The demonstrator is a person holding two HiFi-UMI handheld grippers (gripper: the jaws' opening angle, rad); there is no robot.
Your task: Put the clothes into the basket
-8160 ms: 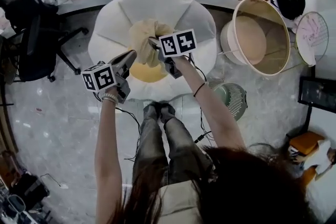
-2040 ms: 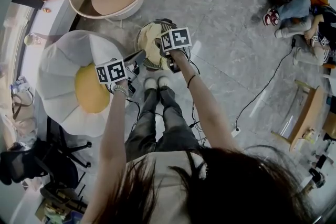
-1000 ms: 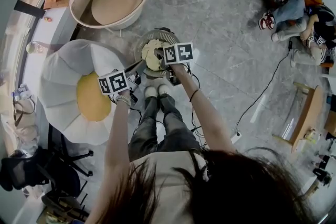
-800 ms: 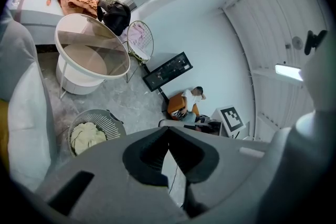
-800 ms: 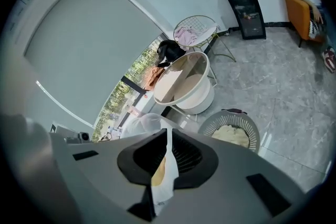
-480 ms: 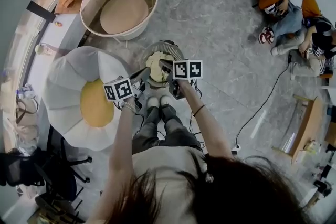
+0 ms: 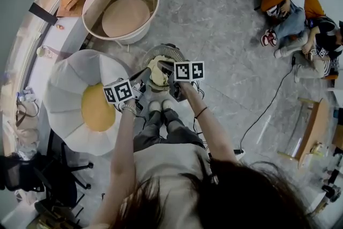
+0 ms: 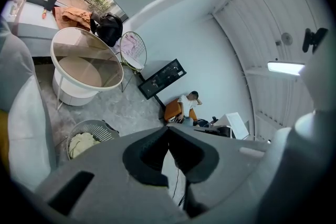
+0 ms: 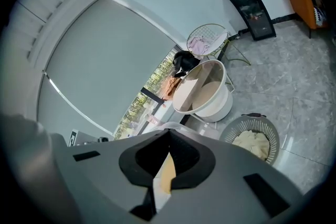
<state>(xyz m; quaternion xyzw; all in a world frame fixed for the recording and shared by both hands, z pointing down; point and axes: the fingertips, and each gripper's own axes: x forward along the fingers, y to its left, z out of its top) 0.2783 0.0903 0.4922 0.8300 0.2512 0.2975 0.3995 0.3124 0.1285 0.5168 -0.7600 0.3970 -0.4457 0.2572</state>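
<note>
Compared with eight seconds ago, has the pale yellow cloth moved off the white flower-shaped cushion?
Yes. The pale yellow cloth now lies in the grey slatted basket on the floor, beside the white flower-shaped cushion rather than over it.

Head view steeply down from overhead; L/R gripper views lower, outward; basket (image 7: 170,51) in all 3.

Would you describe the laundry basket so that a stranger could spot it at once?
Find the big white petal-shaped seat with the yellow middle; the basket stands on the floor beside it, by the person's shoes. Unlike the larger white tub nearby, it is small, grey and slatted, with pale cloth inside.
</note>
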